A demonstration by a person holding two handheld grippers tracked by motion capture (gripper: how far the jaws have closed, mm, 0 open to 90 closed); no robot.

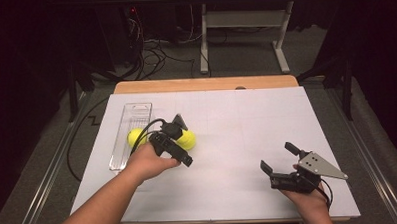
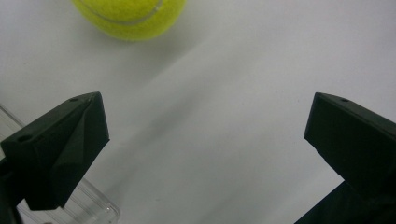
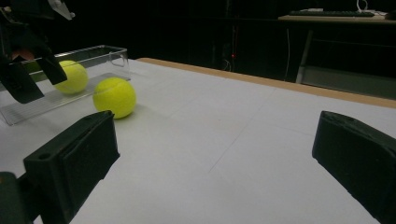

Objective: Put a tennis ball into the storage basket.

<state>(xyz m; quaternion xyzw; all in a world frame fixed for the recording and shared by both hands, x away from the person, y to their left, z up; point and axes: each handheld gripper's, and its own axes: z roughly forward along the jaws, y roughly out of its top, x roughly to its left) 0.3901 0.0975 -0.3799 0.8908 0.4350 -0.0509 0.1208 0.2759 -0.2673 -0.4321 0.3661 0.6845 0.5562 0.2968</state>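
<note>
While the high view hides part of each tennis ball behind the left gripper (image 1: 180, 137), the right gripper view shows one ball (image 3: 71, 77) inside the clear tray (image 3: 100, 52) and the other ball (image 3: 115, 97) on the tabletop (image 3: 224, 140) just beside it. Tray lies along the table's left edge; centre and right side are bare, w/ plenty of room. Left gripper's jaws spread wide, empty, near the loose ball (image 2: 130, 16). Right gripper (image 1: 281, 161), near the front right corner, also gapes wide, holding nothing.
</note>
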